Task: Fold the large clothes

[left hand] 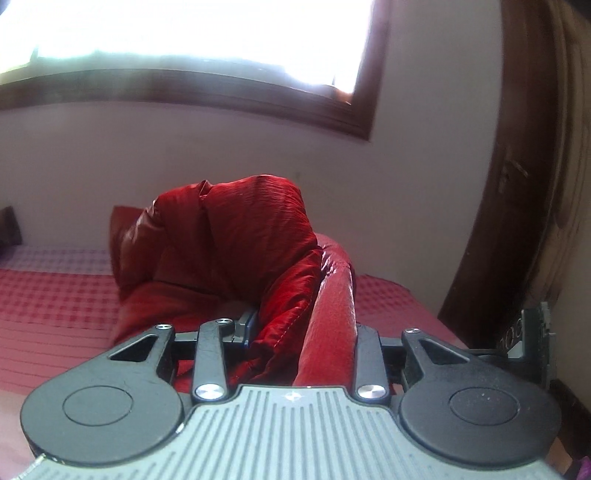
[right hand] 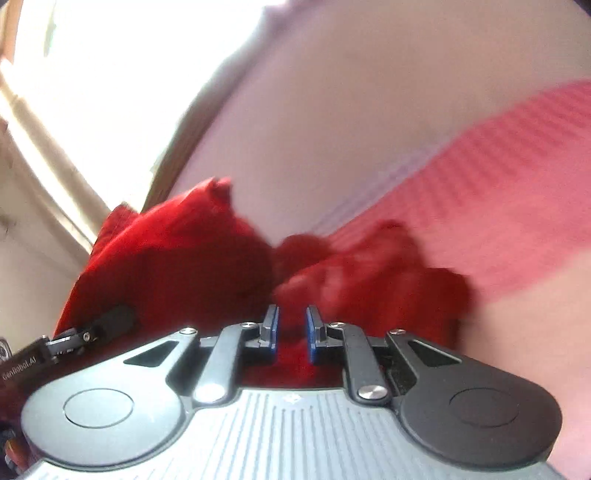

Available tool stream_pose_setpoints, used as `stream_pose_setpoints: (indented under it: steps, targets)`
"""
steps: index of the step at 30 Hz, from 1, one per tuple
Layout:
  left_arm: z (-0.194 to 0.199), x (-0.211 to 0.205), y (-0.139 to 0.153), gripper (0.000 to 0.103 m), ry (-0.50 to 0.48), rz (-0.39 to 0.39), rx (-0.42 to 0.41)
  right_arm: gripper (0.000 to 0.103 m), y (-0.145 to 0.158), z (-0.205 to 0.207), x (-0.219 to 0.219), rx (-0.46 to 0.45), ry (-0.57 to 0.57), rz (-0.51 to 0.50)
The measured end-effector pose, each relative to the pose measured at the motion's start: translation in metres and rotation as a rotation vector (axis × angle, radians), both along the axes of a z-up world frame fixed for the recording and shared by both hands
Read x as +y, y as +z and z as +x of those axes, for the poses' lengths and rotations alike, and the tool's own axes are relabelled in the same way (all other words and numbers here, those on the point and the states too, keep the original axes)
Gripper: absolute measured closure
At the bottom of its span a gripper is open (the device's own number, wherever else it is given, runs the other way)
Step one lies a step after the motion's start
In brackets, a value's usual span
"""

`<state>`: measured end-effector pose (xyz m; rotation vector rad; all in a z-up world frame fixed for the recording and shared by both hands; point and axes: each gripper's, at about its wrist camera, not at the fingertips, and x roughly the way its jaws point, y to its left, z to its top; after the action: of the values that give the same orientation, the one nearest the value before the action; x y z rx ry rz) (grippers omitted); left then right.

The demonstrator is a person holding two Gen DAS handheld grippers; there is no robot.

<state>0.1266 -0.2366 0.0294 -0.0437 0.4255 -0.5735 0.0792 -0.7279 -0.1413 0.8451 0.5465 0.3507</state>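
Right up close, your left gripper [left hand: 299,332] has thick folds of the shiny red garment [left hand: 236,236] bunched between its two fingers. One blue pad [left hand: 251,328] peeks out on one side; the other finger is hidden behind the cloth, so you are gripping the garment here. From the fingers, the red cloth rises in a big puffy hump straight ahead of the gripper. Under it and to both sides lies the red checked bedspread [left hand: 48,295]. Far ahead and above is a bright window [left hand: 192,33] with a dark wood frame, and a dark wooden door [left hand: 524,184] stands off to one side.

Your right gripper [right hand: 291,328] is tilted, and its view is blurry. Its two blue pads [right hand: 271,325] stand apart with red cloth showing in the gap and just ahead. You cannot tell if they pinch any cloth. The bedspread [right hand: 498,192] slopes away beyond the cloth.
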Motion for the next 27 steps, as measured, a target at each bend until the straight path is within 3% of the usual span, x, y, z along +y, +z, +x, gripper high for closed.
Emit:
stream_pose_setpoints:
  steps: [3,7,9,11,12,16,19,21,22,24,26,27]
  targets:
    - [-0.006,-0.022,-0.012,0.066,-0.028,0.024,-0.018,0.088,-0.017,-0.012,-0.02,0.004,-0.046,0.114]
    - [-0.013,-0.042,-0.029,0.062,-0.057,0.036,-0.036,0.081,-0.008,-0.02,-0.046,-0.053,-0.076,0.202]
    - [-0.017,-0.047,-0.037,0.06,-0.066,0.034,-0.045,0.061,0.005,-0.025,-0.058,-0.073,-0.09,0.213]
    - [-0.021,-0.053,-0.044,0.059,-0.075,0.037,-0.062,0.007,0.018,-0.024,-0.067,-0.089,-0.087,0.216]
    - [-0.022,-0.056,-0.048,0.058,-0.078,0.04,-0.068,0.003,0.026,-0.022,-0.067,-0.095,-0.082,0.209]
    - [-0.03,-0.065,-0.058,0.057,-0.09,0.062,-0.095,0.003,0.053,-0.001,-0.057,-0.075,0.006,0.124]
    - [-0.035,-0.07,-0.065,0.053,-0.108,0.067,-0.107,0.004,0.071,0.023,-0.034,-0.018,0.08,-0.026]
    - [-0.035,-0.074,-0.068,0.046,-0.128,0.081,-0.128,0.021,0.078,0.033,-0.017,0.006,0.128,-0.168]
    - [-0.035,-0.075,-0.069,0.045,-0.135,0.089,-0.128,0.051,0.08,0.037,-0.008,0.034,0.133,-0.261]
    - [-0.039,-0.069,-0.064,0.044,-0.169,0.077,-0.118,0.062,0.075,0.043,0.0,0.065,0.136,-0.372]
    - [-0.047,-0.05,-0.052,0.036,-0.212,0.02,-0.089,0.065,0.073,0.039,0.001,0.063,0.155,-0.429]
    - [-0.054,-0.041,-0.047,0.023,-0.213,-0.002,-0.085,0.066,0.073,0.034,0.001,0.052,0.158,-0.449]
